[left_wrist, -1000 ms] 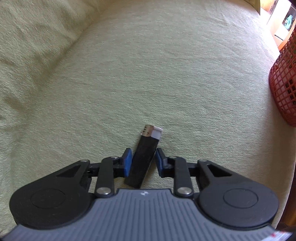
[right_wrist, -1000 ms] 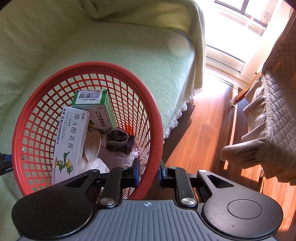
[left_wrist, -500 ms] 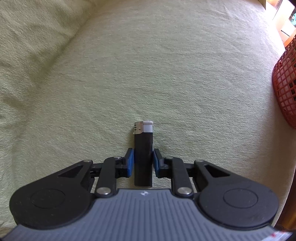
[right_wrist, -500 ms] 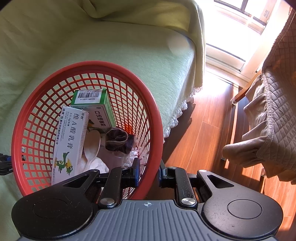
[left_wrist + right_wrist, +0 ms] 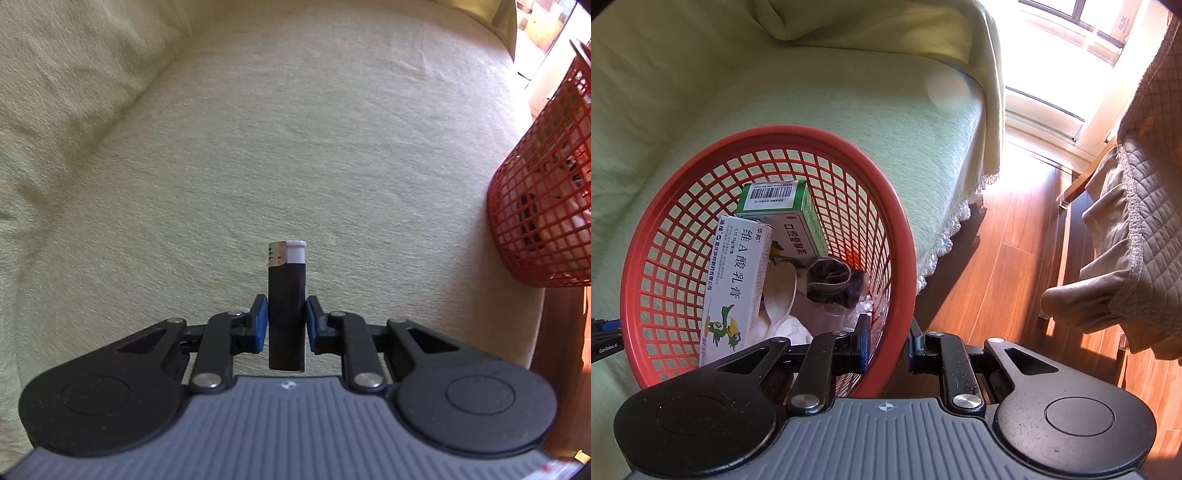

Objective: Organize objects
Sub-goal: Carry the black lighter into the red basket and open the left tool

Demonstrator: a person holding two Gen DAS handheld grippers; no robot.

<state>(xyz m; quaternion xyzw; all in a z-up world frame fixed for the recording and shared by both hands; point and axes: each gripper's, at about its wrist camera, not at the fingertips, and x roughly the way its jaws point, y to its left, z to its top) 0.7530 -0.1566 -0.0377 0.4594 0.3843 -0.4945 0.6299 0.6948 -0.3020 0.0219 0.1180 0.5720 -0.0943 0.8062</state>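
Left gripper [image 5: 287, 319] is clamping the black lighter [image 5: 287, 314] mid-body, lower centre of frame (light, rigid, slick plastic; hold the flat sides). Right gripper [image 5: 886, 341] is pinching the red basket [image 5: 903, 236] rim.

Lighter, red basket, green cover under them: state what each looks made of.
Lighter: matte black body, probably plastic, with a shiny metal hood and a white, likely plastic, button at the top.
Red basket: moulded plastic, judging by the uniform open grid and smooth, slightly glossy rim.
Green cover: woven fabric with a fine texture, matte, creased on the left; a lace trim edges it in the right wrist view.
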